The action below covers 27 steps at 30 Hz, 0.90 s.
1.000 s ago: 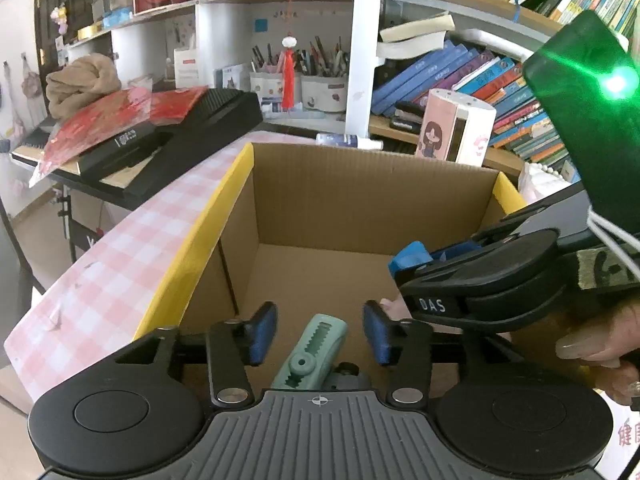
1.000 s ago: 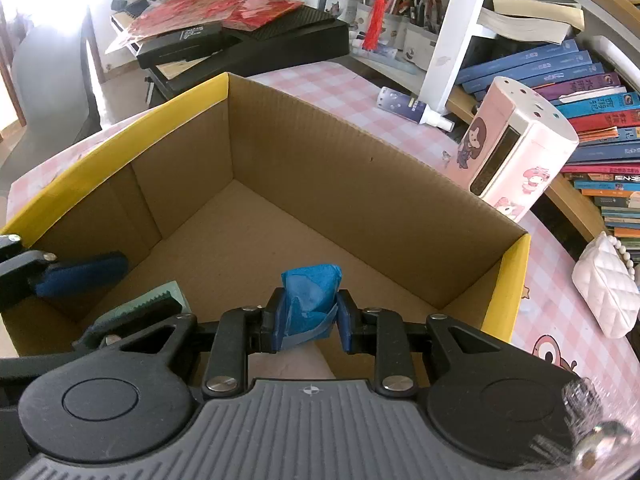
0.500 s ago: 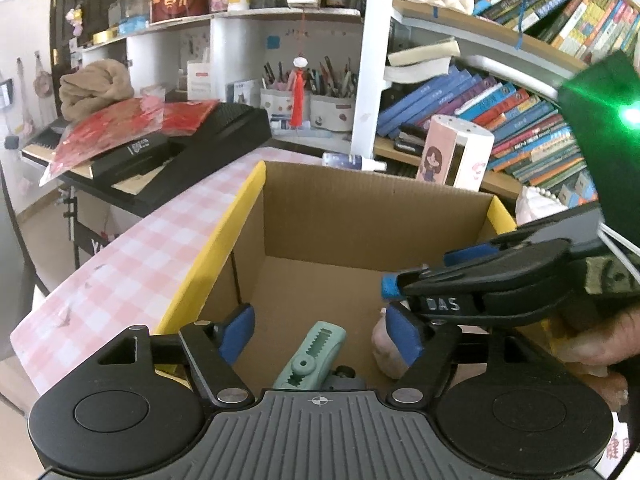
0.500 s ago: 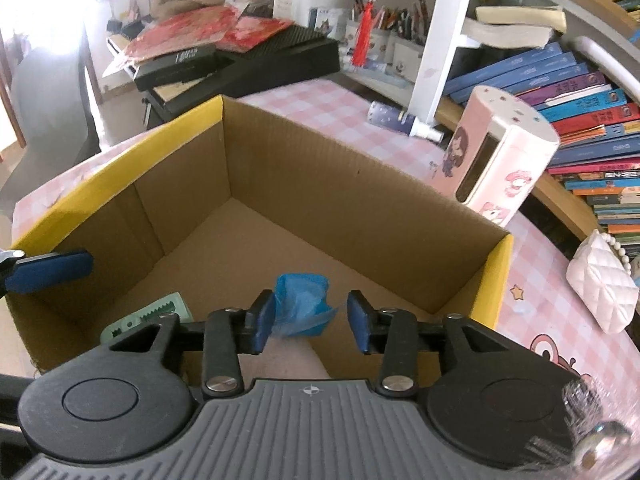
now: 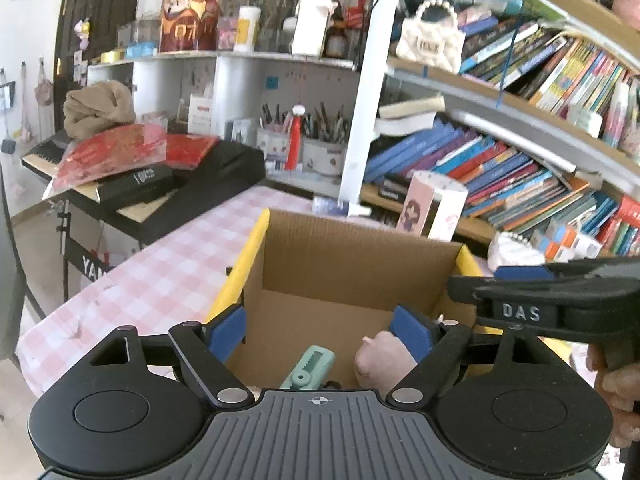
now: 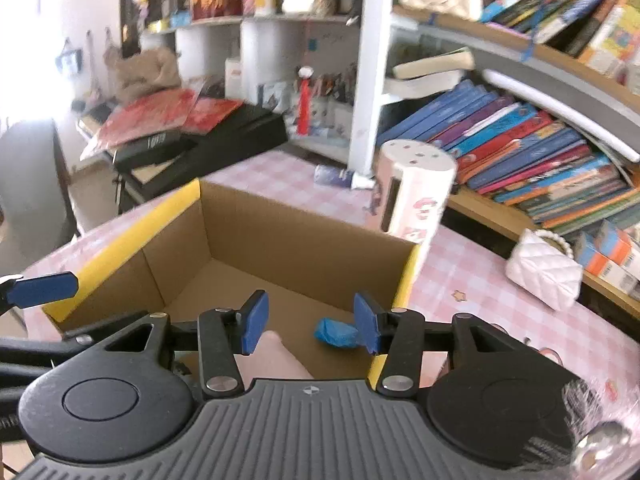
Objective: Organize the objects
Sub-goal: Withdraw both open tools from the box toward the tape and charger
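Cardboard box [image 5: 352, 264], brown and open-topped with yellow-edged rims, stood on the pink-checked table [image 5: 160, 276] and already held the sorted things on its floor: a mint-green toothed plastic clip [image 5: 310, 366], a soft pink rounded toy [image 5: 380, 362] and a small crumpled blue wrapper [image 6: 335, 333]. That layout suggested both items had been dropped inside on purpose, since each gripper sat above the box with nothing between its blue pads. The left gripper [image 5: 320, 330] had just been opening, its jaws wide apart over the clip and toy. The right gripper [image 6: 311, 317] had just been opening too, its jaws partly apart, with the wrapper lying below, near the right-hand pad but not pinched.

Only the left wrist view showed the clip and the right gripper's black body from the side, with a hand [image 5: 616, 396] on it. Only the right wrist view showed the wrapper, plus a white quilted purse [image 6: 544, 276] and a pink cylindrical holder [image 6: 412, 196] waiting on the table beyond the box.
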{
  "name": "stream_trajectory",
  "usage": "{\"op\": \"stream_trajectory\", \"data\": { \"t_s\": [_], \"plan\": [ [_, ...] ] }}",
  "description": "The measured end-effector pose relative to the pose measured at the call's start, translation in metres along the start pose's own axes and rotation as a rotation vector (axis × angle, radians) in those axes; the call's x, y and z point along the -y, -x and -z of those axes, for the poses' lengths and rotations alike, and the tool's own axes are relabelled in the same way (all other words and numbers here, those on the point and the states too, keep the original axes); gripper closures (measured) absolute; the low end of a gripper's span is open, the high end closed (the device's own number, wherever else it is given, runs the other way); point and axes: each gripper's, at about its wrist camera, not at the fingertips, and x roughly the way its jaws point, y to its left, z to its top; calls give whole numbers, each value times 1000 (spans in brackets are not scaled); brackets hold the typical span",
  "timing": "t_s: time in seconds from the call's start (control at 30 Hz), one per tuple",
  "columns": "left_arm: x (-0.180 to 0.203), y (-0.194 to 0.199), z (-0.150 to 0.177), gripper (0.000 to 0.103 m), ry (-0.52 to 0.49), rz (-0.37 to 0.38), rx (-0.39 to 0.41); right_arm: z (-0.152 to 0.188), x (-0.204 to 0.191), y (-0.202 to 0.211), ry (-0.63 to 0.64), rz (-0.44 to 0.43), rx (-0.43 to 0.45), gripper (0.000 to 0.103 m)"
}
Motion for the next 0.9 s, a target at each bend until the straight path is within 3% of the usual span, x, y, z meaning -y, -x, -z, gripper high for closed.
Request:
{"op": "stream_trajectory", "data": {
  "t_s": [0.37,0.67,0.9],
  "plan": [
    [-11,41,12,16,-66,-1,37,30,0,61,-111,122,74,50],
    [-26,62,46,9,-51,-43,-24,87,-22,85,-177,228,4,41],
    [-28,74,67,8,-51,-44,-87,118,-49,95,-159,257,-49,33]
  ]
}}
